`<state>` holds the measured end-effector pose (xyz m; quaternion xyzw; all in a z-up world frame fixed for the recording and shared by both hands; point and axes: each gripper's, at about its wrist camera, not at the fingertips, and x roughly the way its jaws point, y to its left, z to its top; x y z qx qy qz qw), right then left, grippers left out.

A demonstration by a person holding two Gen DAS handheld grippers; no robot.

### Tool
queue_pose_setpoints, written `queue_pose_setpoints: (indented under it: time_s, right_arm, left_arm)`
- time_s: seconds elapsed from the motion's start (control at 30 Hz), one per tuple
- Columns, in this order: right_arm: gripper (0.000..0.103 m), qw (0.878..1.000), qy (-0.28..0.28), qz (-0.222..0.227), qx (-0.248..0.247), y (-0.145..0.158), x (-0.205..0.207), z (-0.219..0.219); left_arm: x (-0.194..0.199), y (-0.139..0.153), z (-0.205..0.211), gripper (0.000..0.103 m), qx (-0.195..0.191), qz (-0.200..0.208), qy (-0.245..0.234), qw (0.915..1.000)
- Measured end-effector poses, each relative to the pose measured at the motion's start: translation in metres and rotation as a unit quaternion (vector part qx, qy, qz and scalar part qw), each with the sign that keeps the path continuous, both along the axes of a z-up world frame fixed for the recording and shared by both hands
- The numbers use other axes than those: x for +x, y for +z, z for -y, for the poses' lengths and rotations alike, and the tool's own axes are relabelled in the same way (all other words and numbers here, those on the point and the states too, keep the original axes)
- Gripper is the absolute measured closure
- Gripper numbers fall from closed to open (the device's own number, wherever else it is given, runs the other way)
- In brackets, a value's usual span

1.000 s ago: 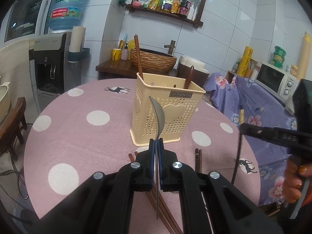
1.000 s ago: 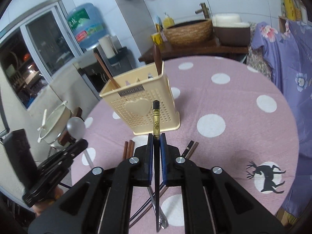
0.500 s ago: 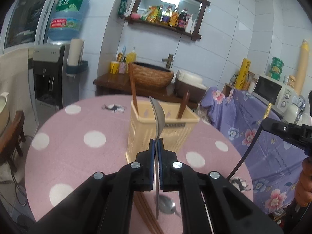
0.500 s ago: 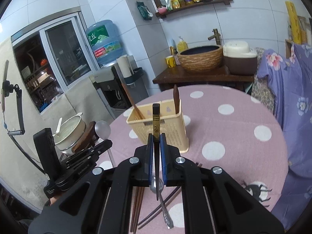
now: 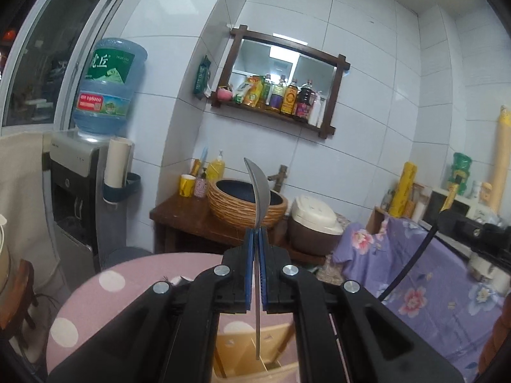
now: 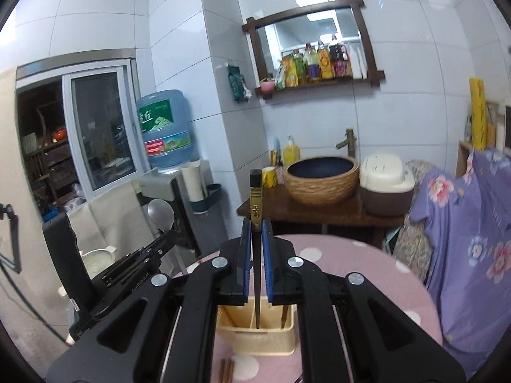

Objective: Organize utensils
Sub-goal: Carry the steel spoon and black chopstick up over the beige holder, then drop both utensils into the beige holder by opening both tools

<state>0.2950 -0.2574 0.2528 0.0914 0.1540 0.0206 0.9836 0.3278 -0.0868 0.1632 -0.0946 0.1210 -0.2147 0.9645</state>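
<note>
At the left, the left gripper (image 5: 255,249) has its blue-padded jaws pinched on a shiny metal spoon (image 5: 259,198), held upright with the bowl at the top and the handle tip hanging over the cream perforated plastic utensil basket (image 5: 242,354) on the pink polka-dot round table (image 5: 127,284). To the right, the right gripper (image 6: 256,239) clamps a black chopstick with a gold band (image 6: 255,201), also upright, its lower tip reaching down into the basket. Brown wooden chopsticks (image 6: 226,368) lie on the table near the basket's front.
</note>
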Motion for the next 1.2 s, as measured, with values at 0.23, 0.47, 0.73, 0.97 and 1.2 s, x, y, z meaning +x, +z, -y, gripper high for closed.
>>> queue_pose_setpoints:
  time_s: [0.23, 0.47, 0.73, 0.97, 1.2]
  right_arm:
    - [0.095, 1.000, -0.010, -0.016, -0.002, -0.030, 0.026, -0.004]
    - [0.095, 0.999, -0.011, -0.045, -0.007, -0.072, 0.036, -0.010]
    - [0.095, 0.996, -0.001, -0.086, 0.011, -0.113, 0.046, -0.008]
    - [0.095, 0.994, -0.002, -0.105, 0.018, -0.133, 0.052, -0.008]
    - [0.095, 0.995, -0.008, -0.098, 0.026, -0.138, 0.050, -0.003]
  left_arm:
    - [0.016, -0.041, 0.022, 0.098, 0.044, 0.005, 0.023, 0.9987]
    - [0.009, -0.083, 0.021, 0.098, 0.054, -0.018, 0.018, 0.9982]
    - [0.004, -0.104, 0.016, 0.098, 0.073, -0.042, 0.015, 0.9963]
    - [0.005, -0.121, 0.018, 0.098, 0.095, -0.061, 0.006, 0.9936]
    - [0.005, -0.131, 0.019, 0.098, 0.108, -0.069, 0.007, 0.9918]
